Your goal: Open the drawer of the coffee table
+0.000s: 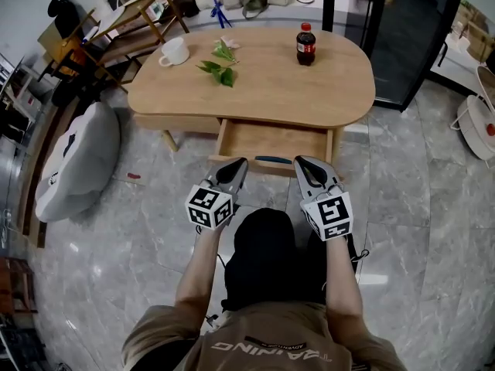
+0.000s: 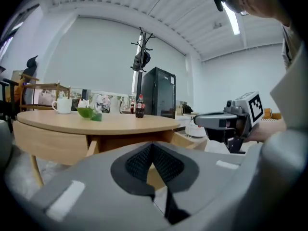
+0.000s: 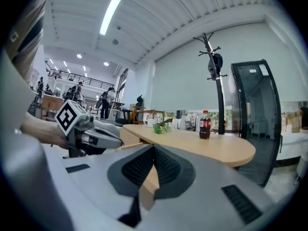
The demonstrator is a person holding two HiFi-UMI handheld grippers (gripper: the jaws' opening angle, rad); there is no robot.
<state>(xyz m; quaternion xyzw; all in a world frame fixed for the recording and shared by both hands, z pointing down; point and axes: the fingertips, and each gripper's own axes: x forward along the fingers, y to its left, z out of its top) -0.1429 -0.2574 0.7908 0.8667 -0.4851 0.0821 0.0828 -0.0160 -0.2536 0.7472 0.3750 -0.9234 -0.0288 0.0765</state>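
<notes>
Drawer [image 1: 274, 142] stood pulled out under the surface [image 1: 263, 87]. Left gripper [image 1: 235, 167] and right gripper [image 1: 305, 165] hovered just before it, both jaws together, empty.

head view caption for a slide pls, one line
Coffee table with its drawer open; left gripper and right gripper both shut and empty in front of it.

The person wears a brown short-sleeved shirt [image 1: 263, 338] with white letters across the back. The left gripper [image 1: 236, 165] and the right gripper [image 1: 305, 164] both have a grey body, dark ribbed pads [image 2: 139, 161] and a white cube [image 1: 209, 205] with black square markers.
</notes>
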